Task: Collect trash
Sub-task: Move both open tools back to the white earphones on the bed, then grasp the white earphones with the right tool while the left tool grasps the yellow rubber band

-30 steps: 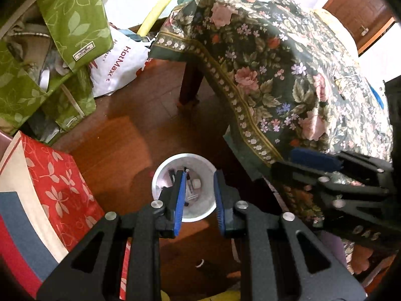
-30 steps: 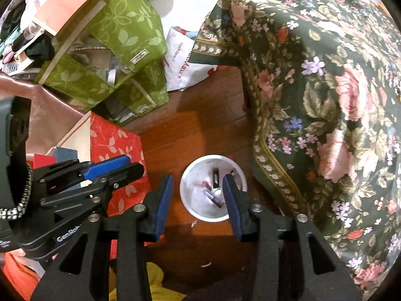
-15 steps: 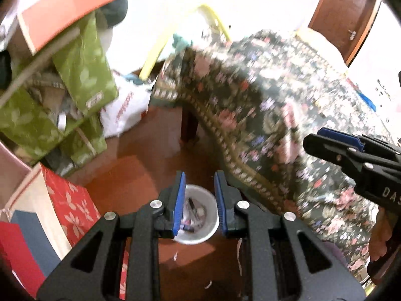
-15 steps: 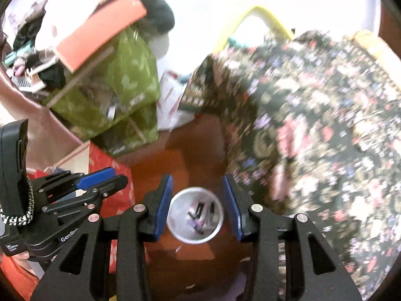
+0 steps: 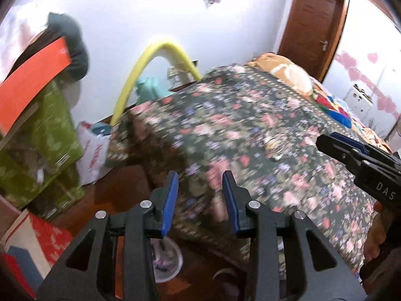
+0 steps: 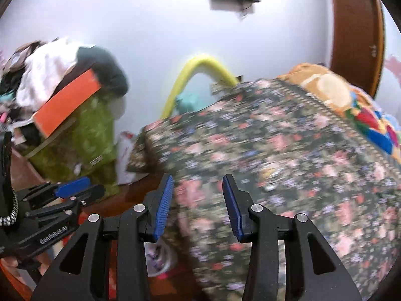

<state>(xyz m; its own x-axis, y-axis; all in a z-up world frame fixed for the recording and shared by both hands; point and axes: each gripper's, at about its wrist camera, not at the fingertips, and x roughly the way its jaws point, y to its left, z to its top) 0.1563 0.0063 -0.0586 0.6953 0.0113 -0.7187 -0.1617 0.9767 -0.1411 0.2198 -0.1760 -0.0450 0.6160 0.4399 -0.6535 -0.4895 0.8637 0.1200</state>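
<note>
From the left wrist view we see the left gripper with its ribbed blue pads spread apart and holding nothing, the round white trash bin low behind its left finger on the wooden floor, and the right gripper off to the right above the blurred floral bedspread. The right wrist view alone shows the right gripper likewise parted and empty, the bin under its left finger, and a heap of clothes atop the green leaf-print bag.

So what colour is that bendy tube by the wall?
Yellow tube, clearest in the right wrist view.
</note>
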